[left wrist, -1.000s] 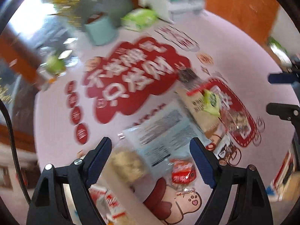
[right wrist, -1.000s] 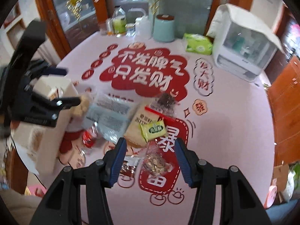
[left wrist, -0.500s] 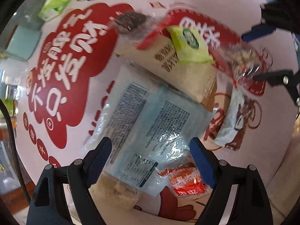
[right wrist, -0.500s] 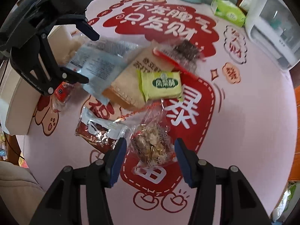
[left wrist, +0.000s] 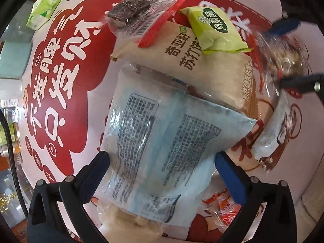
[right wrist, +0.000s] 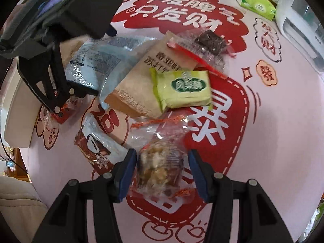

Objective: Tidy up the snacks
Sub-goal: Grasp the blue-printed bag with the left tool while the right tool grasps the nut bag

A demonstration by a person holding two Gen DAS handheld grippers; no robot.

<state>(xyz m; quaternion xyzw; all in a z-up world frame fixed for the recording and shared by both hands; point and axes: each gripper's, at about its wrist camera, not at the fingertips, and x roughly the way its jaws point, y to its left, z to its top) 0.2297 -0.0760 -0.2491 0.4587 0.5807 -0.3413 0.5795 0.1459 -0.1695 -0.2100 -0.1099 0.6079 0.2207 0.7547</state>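
My left gripper (left wrist: 162,160) points down over a pale blue printed bag (left wrist: 162,125). Its jaws are opening and stand wide on either side of the bag without pressing it. The bag overlaps a beige cracker bag (left wrist: 202,66), which carries a green packet (left wrist: 214,30) and a clear bag of dark pieces (left wrist: 129,16). My right gripper (right wrist: 163,162) is open astride a clear packet of nutty clusters (right wrist: 160,168), with gaps at both pads. A brown and white sachet (right wrist: 95,145) lies to its left. A small red packet (left wrist: 222,208) lies near the blue bag.
The pink tablecloth with red print (right wrist: 273,141) covers the table. A green tissue pack (right wrist: 255,2) and a white appliance (right wrist: 299,30) stand at the back right. A teal canister (left wrist: 14,60) is at the far side. A white box (right wrist: 18,109) sits at the left edge.
Both grippers have come down onto the snack pile. The left one rolled and its jaws spread wider around the blue bag. The right one now straddles the clear nut packet.
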